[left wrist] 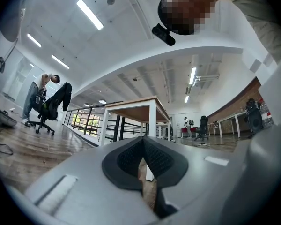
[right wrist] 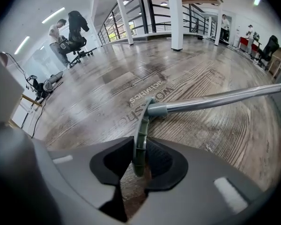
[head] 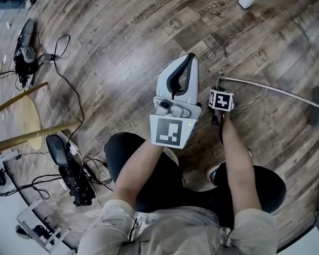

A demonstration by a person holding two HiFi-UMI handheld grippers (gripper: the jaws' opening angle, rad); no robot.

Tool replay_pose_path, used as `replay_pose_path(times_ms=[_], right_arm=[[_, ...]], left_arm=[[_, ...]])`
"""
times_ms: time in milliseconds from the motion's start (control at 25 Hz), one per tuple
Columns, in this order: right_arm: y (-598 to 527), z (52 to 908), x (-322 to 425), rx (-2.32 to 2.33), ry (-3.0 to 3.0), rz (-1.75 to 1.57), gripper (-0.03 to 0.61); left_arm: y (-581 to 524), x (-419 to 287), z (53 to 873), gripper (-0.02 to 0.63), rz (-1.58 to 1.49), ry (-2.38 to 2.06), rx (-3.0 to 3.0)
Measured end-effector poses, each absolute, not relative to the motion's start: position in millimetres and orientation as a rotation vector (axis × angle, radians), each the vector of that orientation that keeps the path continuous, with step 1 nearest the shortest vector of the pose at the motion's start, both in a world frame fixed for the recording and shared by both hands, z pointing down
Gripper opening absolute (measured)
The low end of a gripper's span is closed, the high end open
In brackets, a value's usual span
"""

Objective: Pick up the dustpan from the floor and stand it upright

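- Down on the wooden floor [head: 122, 41], the dustpan [head: 266, 88] lies flat to the person's right. Its thin metal pole runs from just beside the right claw out to a dark grey part at the far right.
- Right claw [right wrist: 139, 159] points steeply down and is clenched on the dustpan's ribbed grey end piece [right wrist: 141, 125], where the pole joins it. The piece stands edge-on between the two black pads.
- Left claw [head: 187, 58] is held nearly level above the floor, just left of the pole's near end. It is clenched with nothing in it, its pads meeting at the tip.
- A black device [head: 57, 149] with cables lies on the floor at the left, well apart from the dustpan.
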State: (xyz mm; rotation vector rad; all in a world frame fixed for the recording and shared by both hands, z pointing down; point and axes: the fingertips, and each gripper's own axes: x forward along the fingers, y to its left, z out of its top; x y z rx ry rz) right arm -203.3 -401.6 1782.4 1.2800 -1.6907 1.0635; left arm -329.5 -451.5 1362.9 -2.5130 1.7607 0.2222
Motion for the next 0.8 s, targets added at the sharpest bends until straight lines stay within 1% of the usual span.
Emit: replay_pose_path(times_ms=[480,800], right_arm=[[-394,1755,-195,1.302,-1.728,1.104,0.084],[-416,1675,-195,1.308,-1.86,1.055,0.084]], left_arm=[[-445,-323,1357,0.02,0.219,1.764,-2.515],[-451,-319,1337,0.02,0.292,1.822,-2.528]])
